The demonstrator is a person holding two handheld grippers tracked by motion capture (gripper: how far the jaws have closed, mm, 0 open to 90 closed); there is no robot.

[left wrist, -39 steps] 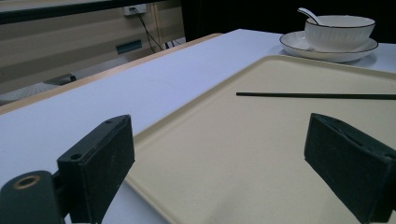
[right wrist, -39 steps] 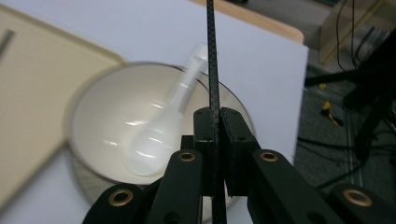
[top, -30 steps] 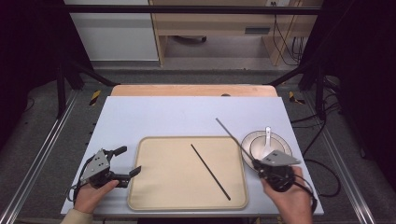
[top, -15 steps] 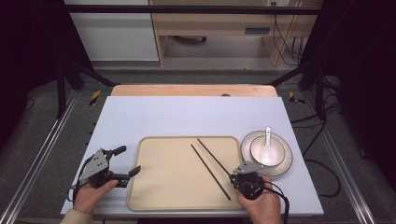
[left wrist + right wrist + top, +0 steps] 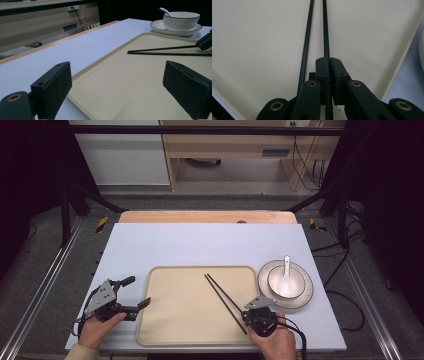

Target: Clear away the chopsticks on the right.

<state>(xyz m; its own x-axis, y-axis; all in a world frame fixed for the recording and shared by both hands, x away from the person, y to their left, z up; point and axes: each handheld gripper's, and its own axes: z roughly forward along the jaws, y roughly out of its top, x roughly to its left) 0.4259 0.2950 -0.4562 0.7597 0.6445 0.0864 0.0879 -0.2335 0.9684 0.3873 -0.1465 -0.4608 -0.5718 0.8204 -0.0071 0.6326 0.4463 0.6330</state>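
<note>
a spoon is seen in a bowl on a plate, far right on the table.

Two thin black chopsticks, straight rods with a fine woven texture. The first black chopstick is clamped near one end between closed black jaws and runs straight ahead over the beige rectangular plastic tray. The second black chopstick lies just beside it, outside the jaws, flat on the tray surface. In the high view the pair runs diagonally across the tray's right half, far tips close together, not quite parallel.
</note>
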